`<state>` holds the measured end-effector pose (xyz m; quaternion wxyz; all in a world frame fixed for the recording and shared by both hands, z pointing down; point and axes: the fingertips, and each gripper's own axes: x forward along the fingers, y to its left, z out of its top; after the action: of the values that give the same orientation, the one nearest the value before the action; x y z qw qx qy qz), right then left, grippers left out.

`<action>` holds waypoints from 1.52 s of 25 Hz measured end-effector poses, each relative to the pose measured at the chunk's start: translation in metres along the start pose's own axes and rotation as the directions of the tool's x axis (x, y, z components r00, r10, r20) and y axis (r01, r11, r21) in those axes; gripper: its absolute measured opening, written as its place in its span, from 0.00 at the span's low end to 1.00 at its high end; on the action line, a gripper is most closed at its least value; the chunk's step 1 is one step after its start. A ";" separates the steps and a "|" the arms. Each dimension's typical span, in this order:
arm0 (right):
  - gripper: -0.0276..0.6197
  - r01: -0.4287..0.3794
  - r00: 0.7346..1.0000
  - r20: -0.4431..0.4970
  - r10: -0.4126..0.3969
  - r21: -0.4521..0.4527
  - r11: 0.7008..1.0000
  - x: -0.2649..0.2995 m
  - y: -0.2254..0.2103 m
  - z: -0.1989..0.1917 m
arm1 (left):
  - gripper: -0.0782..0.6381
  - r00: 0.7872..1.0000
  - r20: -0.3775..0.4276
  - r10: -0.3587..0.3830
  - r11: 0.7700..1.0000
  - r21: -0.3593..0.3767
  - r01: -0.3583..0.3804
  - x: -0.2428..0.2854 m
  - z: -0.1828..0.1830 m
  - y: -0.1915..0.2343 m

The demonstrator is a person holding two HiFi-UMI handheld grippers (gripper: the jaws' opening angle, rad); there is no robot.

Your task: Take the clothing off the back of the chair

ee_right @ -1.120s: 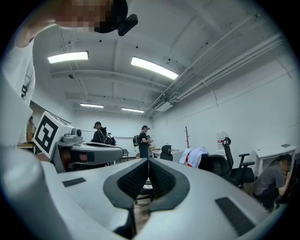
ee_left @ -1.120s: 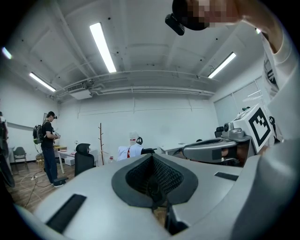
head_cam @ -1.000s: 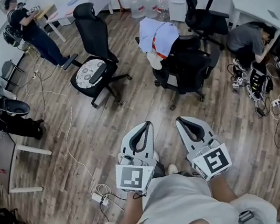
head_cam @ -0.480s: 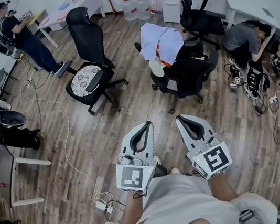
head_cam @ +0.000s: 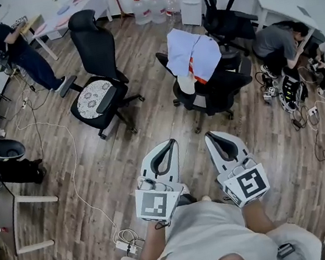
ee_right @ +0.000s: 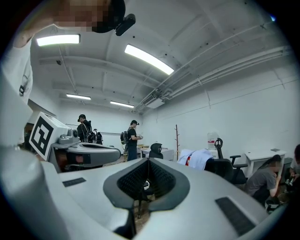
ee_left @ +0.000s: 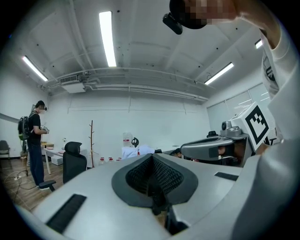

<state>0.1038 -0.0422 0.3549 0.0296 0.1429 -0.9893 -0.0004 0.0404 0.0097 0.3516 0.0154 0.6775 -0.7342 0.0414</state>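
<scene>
A pale blue and white garment [head_cam: 193,49] with an orange stripe hangs over the back of a black office chair [head_cam: 219,84], far ahead on the wood floor. My left gripper [head_cam: 167,144] and right gripper [head_cam: 210,136] are held side by side at chest height, both shut and empty, pointing level toward that chair and well short of it. In the left gripper view the garment [ee_left: 136,151] shows small beyond the shut left gripper [ee_left: 151,158]. In the right gripper view the garment [ee_right: 199,158] lies right of the shut right gripper [ee_right: 147,162].
A second black chair with a patterned cushion [head_cam: 98,94] stands ahead to the left. A standing person [head_cam: 11,42] is at the far left by a desk. Two people [head_cam: 280,43] crouch at the right among cables. Water bottles [head_cam: 153,7] line the far wall. A power strip [head_cam: 127,245] lies near my feet.
The room has slid a little in the head view as I walk toward the draped chair; the patterned chair shifted left. Both grippers keep the same shut, side-by-side pose.
</scene>
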 end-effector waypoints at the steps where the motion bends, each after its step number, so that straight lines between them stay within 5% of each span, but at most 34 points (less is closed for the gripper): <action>1: 0.08 0.007 1.000 -0.002 -0.007 0.001 1.000 0.005 0.000 0.001 | 0.13 1.000 0.002 -0.007 1.000 -0.003 0.007 0.002 0.001 0.005; 19: 0.08 0.101 0.995 -0.021 -0.101 -0.007 0.995 0.068 0.000 0.005 | 0.13 0.995 0.006 -0.096 0.995 -0.040 0.096 0.031 -0.002 0.067; 38: 0.08 0.061 0.998 -0.018 -0.061 0.013 0.998 0.136 -0.058 0.001 | 0.13 0.997 -0.011 -0.070 0.996 -0.046 0.070 0.108 -0.004 0.104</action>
<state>-0.0098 -0.1359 0.3610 0.0373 0.1733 -0.9841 0.0065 -0.0718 -0.0892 0.3598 0.0371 0.7021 -0.7106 0.0284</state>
